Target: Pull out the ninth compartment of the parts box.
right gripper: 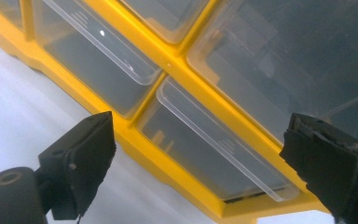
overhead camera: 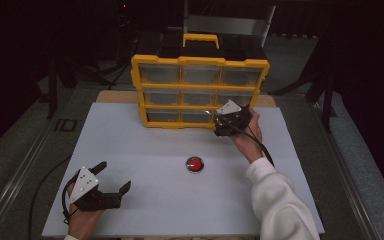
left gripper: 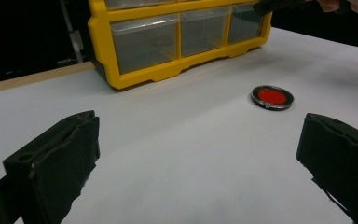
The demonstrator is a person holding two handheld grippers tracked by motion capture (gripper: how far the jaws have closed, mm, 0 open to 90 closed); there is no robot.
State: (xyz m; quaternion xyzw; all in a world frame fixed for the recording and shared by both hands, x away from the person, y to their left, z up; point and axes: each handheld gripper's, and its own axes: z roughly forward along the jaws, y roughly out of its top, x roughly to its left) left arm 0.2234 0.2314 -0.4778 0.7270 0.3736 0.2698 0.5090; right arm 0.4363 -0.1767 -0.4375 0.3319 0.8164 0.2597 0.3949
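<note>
High view: yellow drawer cabinet [overhead camera: 200, 92] w/ clear drawers stands upright at tabletop's far edge, long axis L-R, fronts facing you. Your right gripper [overhead camera: 223, 121] is at its bottom-right drawer [overhead camera: 221, 116], tips hidden. Your left gripper [overhead camera: 114, 176], near-left corner, jaws apart, empty. Red button [overhead camera: 195, 164] mid-table.

Left gripper view: jaws wide; cabinet top cut off.

Right gripper view: jaws spread before that drawer; contents unclear.

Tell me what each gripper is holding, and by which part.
Nothing is held. The left gripper hangs open over the table; the right gripper is open before the bottom-right drawer.
</note>
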